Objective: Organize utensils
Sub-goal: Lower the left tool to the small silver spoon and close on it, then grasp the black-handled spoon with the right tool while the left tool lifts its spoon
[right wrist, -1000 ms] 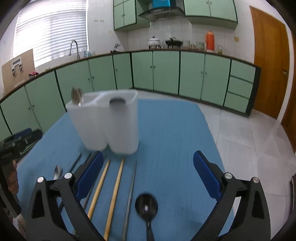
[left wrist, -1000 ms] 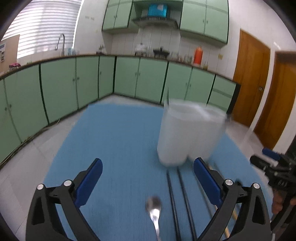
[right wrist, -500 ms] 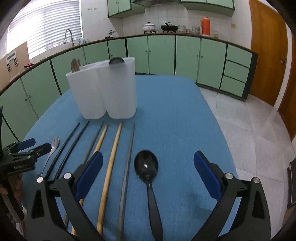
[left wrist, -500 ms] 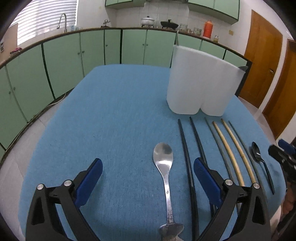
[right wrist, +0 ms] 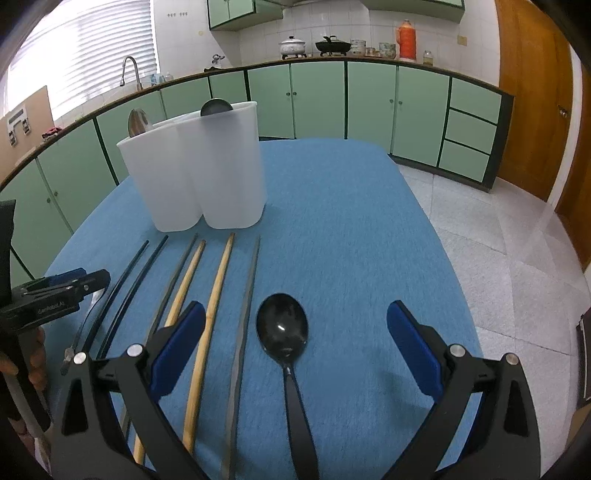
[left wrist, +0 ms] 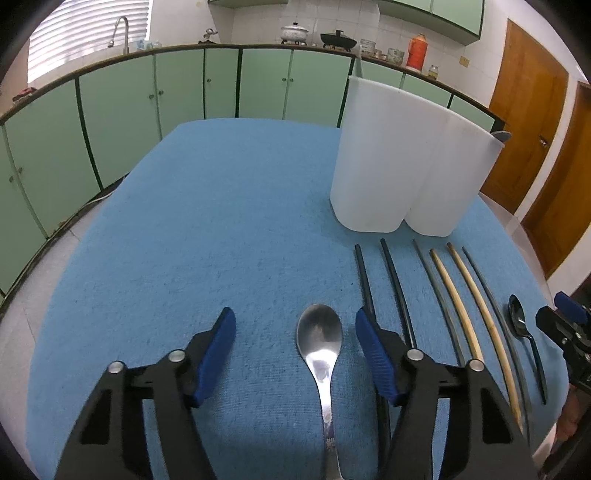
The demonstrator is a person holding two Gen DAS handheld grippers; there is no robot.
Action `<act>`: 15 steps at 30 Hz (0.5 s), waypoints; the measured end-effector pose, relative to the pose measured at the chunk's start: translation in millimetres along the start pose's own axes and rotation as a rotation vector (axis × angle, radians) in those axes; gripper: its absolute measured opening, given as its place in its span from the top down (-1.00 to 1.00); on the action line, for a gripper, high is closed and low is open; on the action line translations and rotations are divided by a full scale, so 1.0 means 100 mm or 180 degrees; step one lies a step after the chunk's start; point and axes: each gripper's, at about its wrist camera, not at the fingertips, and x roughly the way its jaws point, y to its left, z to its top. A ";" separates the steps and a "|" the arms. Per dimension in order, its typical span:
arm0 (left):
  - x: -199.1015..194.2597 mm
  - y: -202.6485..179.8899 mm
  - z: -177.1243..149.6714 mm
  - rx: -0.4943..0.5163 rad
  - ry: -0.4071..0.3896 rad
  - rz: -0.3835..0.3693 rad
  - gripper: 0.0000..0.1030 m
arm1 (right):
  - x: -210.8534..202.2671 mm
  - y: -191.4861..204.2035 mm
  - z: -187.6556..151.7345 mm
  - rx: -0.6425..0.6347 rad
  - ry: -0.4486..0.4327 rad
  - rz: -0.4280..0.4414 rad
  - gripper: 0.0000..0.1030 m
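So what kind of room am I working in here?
Most likely a home kitchen: green cabinets run under a counter along the walls, a sink faucet stands by the window, and a pot and wok sit on a stove.

Kitchen all around — pale green cabinets (right wrist: 317, 99) curving along the walls under a dark-edged counter (right wrist: 369, 61). White tiled wall (right wrist: 258, 33) behind, blinds (right wrist: 85, 55) glowing with daylight over a tap (right wrist: 131, 70). Wooden doors (left wrist: 524, 122) on the right, grey tiled floor (right wrist: 498, 266) below.
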 end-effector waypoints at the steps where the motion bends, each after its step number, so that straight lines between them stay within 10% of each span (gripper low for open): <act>1: 0.00 -0.01 0.00 0.0008 0.0001 -0.0006 -0.26 | 0.00 0.00 0.00 -0.0009 -0.0002 0.0000 -0.86; 8: -0.01 -0.03 -0.02 0.0044 -0.0010 -0.0058 0.47 | -0.01 0.03 0.03 -0.0118 -0.0008 -0.0016 -0.85; 15: -0.08 -0.05 -0.08 0.0035 -0.0060 -0.0133 0.52 | 0.00 0.12 0.02 -0.0258 0.0056 -0.0067 -0.83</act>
